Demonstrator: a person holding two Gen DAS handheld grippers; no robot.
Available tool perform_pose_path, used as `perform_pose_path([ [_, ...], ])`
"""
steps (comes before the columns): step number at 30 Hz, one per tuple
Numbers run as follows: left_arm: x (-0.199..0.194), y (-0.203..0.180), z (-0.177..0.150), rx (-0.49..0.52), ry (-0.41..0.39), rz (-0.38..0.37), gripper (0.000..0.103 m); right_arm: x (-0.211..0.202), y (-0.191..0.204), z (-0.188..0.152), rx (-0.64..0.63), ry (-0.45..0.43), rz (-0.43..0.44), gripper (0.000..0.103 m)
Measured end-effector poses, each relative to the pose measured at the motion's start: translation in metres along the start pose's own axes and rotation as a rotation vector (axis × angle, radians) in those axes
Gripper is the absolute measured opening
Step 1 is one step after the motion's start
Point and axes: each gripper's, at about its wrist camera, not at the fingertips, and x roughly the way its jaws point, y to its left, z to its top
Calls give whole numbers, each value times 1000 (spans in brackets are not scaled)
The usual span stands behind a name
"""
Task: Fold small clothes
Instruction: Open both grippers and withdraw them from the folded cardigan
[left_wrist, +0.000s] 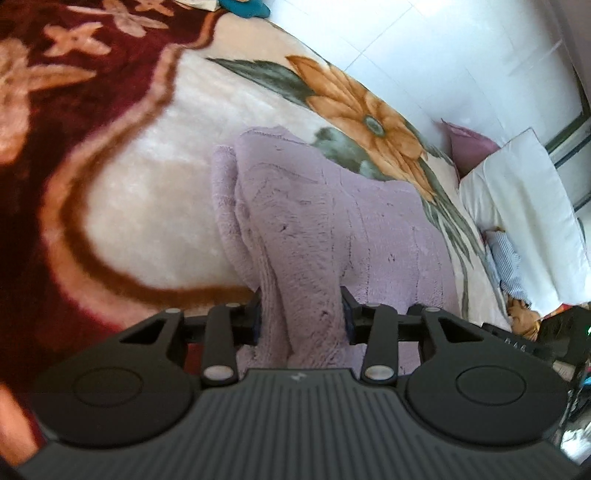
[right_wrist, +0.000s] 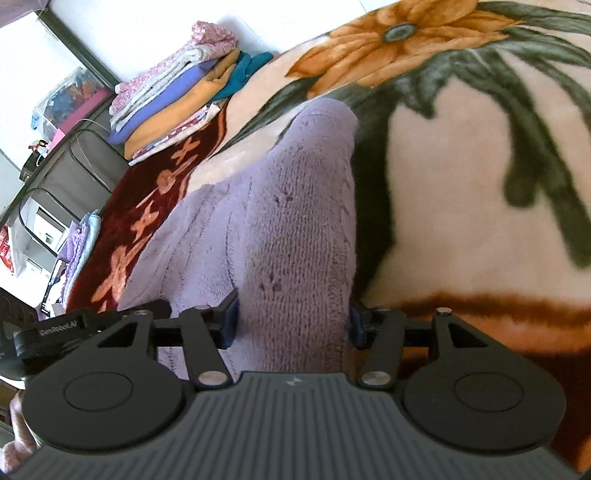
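Left claw and right claw pinch lilac knit garment.

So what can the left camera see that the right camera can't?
Only the left wrist view shows the white pillow and the striped blue cloth beside the bed. Only the right wrist view shows the stack of folded clothes and the clear box. Both show the lilac knitted garment on the flowered blanket, pinched by the left gripper and the right gripper.
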Motion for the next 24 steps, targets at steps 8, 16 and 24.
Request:
perform_pose_path([
  [8, -25, -27, -11, 161, -69, 186, 60, -20, 11, -12, -60, -47, -40, 78],
  [16, -46, -42, -29, 198, -86, 300, 77, -57, 28, -38, -171, -136, -133, 88],
  [24, -53, -51, -51, 226, -79, 357, 80, -79, 35, -59, -197, -178, -149, 97],
])
